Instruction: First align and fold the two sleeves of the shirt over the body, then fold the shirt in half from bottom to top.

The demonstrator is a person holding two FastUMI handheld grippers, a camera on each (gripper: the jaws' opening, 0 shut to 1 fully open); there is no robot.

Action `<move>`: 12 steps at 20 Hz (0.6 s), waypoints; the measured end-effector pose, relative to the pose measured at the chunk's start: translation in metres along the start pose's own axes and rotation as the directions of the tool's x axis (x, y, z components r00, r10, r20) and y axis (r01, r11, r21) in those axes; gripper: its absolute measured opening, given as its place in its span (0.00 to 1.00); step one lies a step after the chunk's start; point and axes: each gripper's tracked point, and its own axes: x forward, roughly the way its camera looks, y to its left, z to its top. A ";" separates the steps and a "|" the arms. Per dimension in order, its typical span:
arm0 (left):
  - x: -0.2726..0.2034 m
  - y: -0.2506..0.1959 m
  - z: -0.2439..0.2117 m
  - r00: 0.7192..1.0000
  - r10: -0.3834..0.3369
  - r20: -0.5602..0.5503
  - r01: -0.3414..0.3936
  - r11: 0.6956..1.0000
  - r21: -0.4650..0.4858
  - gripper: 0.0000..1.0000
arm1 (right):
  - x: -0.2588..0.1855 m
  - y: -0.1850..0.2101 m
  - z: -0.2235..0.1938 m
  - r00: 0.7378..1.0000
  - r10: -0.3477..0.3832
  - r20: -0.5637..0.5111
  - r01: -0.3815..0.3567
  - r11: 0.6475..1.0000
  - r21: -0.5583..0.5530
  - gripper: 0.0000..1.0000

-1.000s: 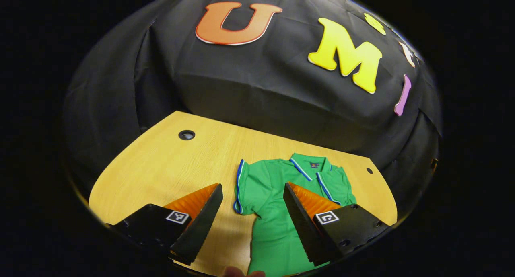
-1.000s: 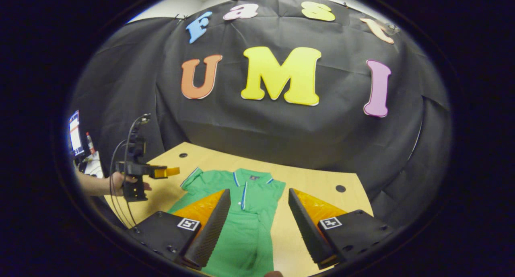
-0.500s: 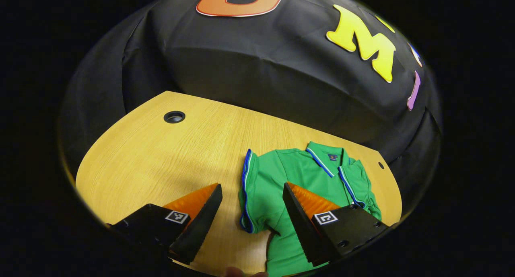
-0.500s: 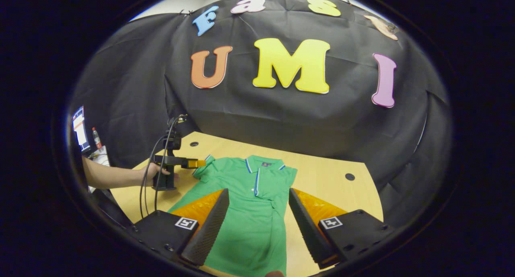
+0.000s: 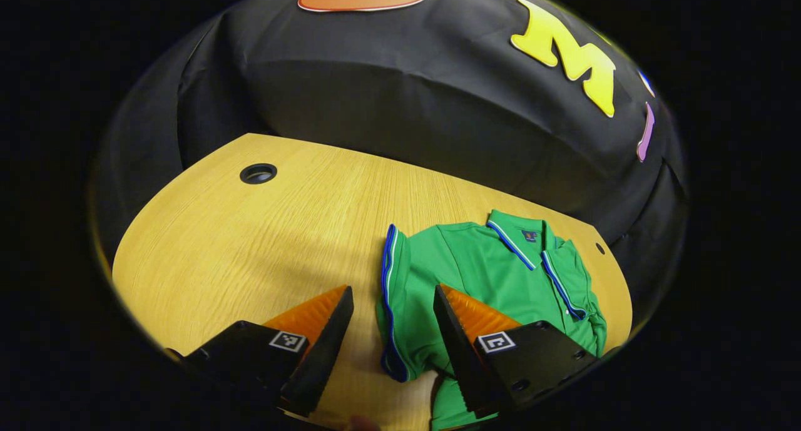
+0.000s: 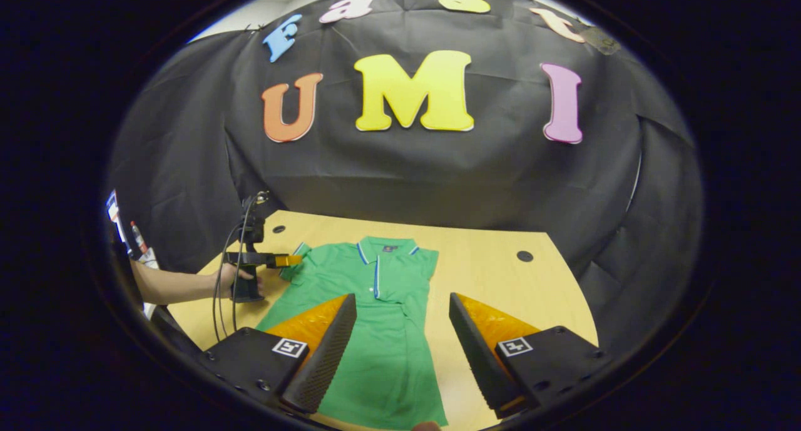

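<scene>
The left gripper has moved closer to the green shirt's sleeve on the table, both grippers wide apart and holding nothing, and a low grab might miss the thin cloth.

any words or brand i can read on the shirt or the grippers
Neck label of the shirt: a small dark patch, too small to read.
Left gripper: square code marker, a pattern, no words.
Right gripper: the same kind of marker, no words.
Nothing legible.
</scene>
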 end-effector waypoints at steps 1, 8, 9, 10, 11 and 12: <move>0.002 0.003 -0.001 1.000 0.019 -0.007 -0.019 1.000 0.016 0.78 | 0.001 -0.002 -0.004 1.000 -0.005 -0.011 0.006 1.000 0.017 0.92; 0.014 0.001 0.001 0.998 0.060 -0.006 -0.059 0.995 0.081 0.24 | 0.008 -0.021 -0.027 0.996 -0.056 -0.069 0.063 0.993 0.102 0.95; 0.015 -0.001 0.002 0.998 0.061 -0.005 -0.061 0.994 0.087 0.20 | 0.008 -0.025 -0.029 0.995 -0.062 -0.076 0.071 0.991 0.114 0.94; 0.016 -0.004 0.002 0.999 0.051 -0.009 -0.050 0.994 0.097 0.18 | 0.007 -0.029 -0.031 0.994 -0.070 -0.081 0.081 0.987 0.137 0.94; 0.016 -0.009 0.002 0.999 0.028 -0.017 -0.026 0.995 0.101 0.16 | 0.006 -0.032 -0.033 0.994 -0.077 -0.083 0.089 0.984 0.155 0.94; 0.017 -0.016 0.000 1.000 -0.006 -0.028 0.008 0.995 0.097 0.13 | 0.007 -0.036 -0.036 0.992 -0.086 -0.087 0.100 0.981 0.169 0.94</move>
